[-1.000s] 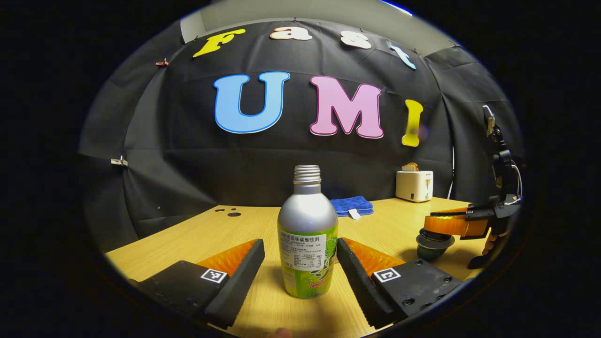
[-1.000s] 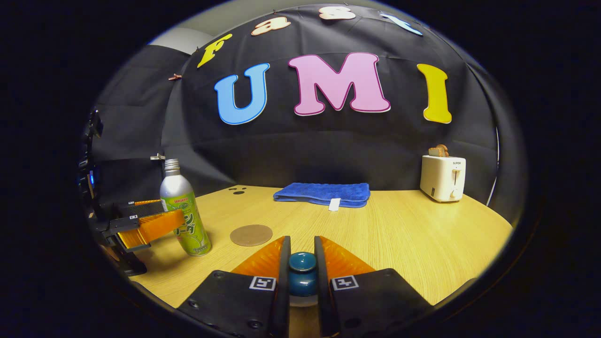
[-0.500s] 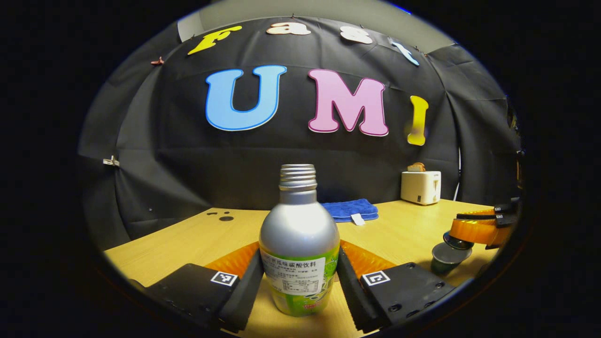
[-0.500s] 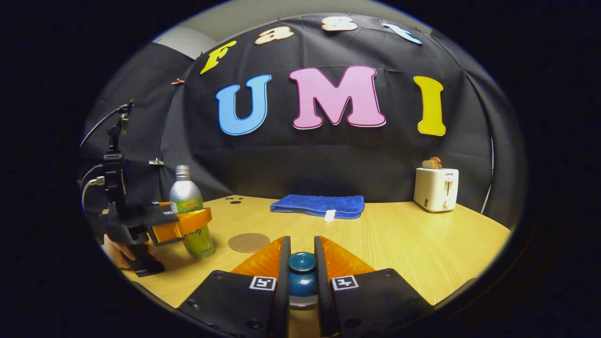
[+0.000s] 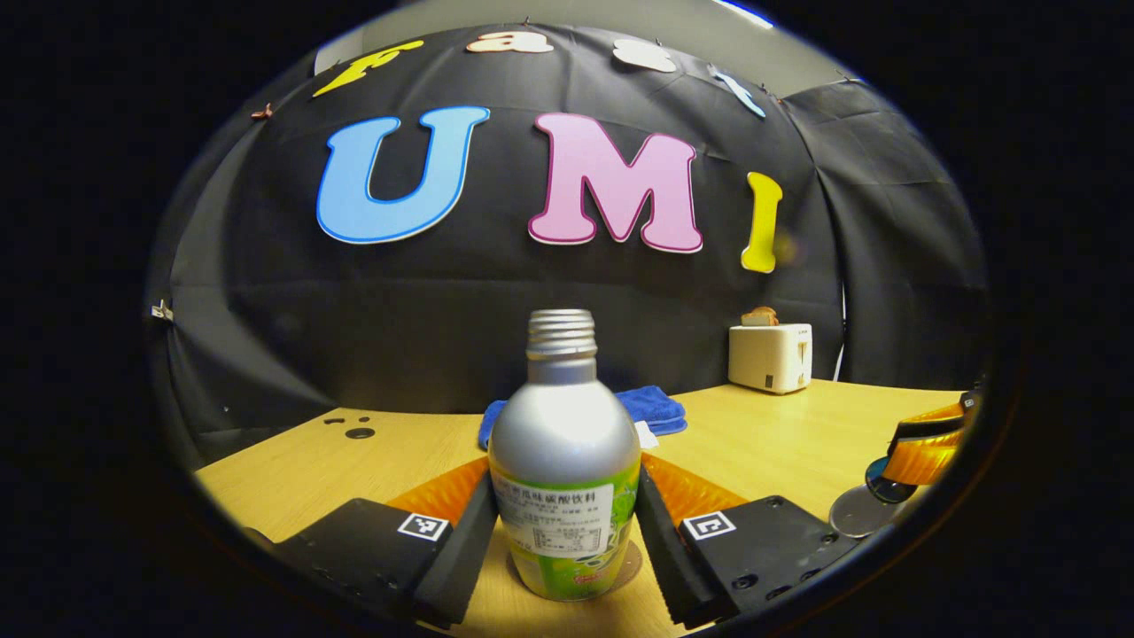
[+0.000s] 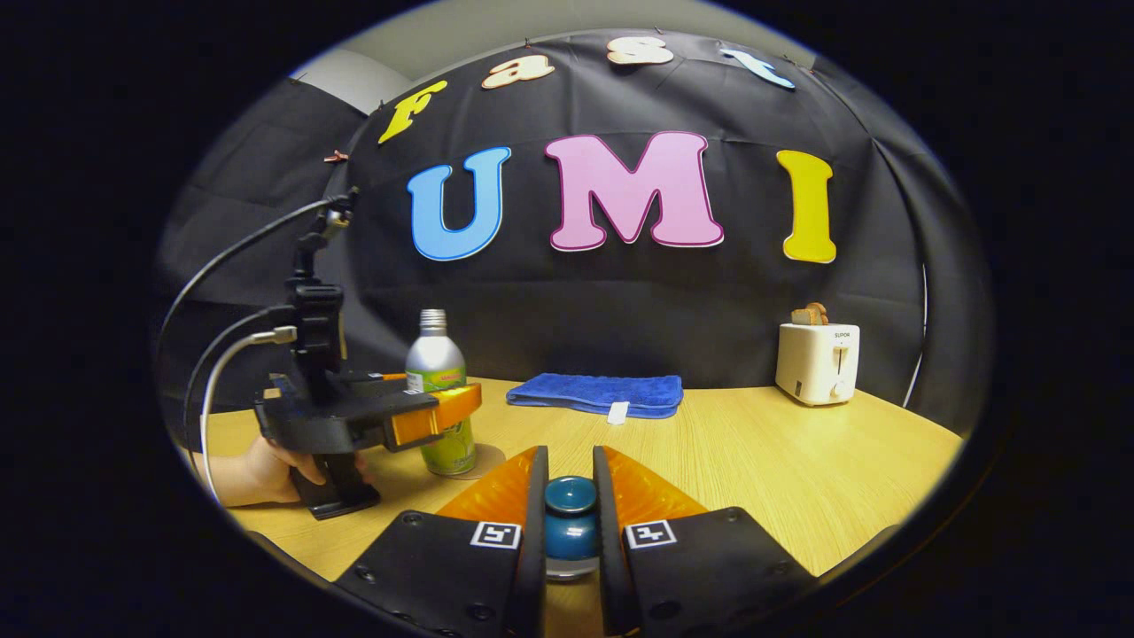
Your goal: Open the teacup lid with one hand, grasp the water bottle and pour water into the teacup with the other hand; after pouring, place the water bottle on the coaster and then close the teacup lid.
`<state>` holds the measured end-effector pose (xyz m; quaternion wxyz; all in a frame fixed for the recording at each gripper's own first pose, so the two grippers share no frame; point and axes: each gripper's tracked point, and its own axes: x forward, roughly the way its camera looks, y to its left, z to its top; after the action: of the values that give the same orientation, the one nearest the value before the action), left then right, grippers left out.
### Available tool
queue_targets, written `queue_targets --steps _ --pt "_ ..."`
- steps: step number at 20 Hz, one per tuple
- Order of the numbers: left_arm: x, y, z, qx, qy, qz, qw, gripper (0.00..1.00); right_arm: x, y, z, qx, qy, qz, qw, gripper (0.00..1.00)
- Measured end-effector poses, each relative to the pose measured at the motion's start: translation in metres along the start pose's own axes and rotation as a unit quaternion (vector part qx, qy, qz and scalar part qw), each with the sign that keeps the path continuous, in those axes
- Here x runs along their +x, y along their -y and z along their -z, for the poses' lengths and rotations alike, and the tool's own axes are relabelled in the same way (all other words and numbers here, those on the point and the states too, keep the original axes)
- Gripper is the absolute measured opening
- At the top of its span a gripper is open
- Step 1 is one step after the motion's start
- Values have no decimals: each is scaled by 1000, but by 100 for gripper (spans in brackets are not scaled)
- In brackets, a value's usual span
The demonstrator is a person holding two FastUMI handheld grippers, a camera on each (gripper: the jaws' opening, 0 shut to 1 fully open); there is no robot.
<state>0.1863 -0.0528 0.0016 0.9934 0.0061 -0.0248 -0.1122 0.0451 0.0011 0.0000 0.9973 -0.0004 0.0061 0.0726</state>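
Smooth silver metal water bottle, round-shouldered, threaded open neck, green label low down, upright on a thin round cork-brown coaster on the pale wood-grain worktop. Left gripper fingers pressed against both sides of the bottle. Glossy teal teacup lid with a rounded knob, clamped between the narrowly parted fingers of the right gripper, held above the worktop. Plush blue towel folded flat at the back; boxy cream toaster to the right.
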Motion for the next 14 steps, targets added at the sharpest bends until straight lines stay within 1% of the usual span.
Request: queue_targets --steps 2,4,6,7,8,10,12,14 --pt "6 2 -1 -3 0 6 1000 81 0 0 0 0 0 0 1000 28" --pt "10 6 8 2 -12 11 1000 81 0 0 0 0 0 0 1000 28" --pt "8 8 8 -4 -10 15 1000 84 1 0 0 0 0 0 1000 28" --pt "8 7 6 -7 -15 15 1000 83 0 0 0 0 0 0 1000 28" --pt "1 6 10 -7 -22 14 1000 85 0 0 -1 0 0 0 1000 28" --pt "-12 9 13 -18 -38 23 999 98 0 -1 0 0 0 0 1000 28" --pt "-31 9 13 -32 -47 28 998 98 0 -1 0 1 -1 -1 1000 28" --pt "-53 0 11 -44 -46 22 998 98 -1 -2 0 0 -2 -2 1000 28"
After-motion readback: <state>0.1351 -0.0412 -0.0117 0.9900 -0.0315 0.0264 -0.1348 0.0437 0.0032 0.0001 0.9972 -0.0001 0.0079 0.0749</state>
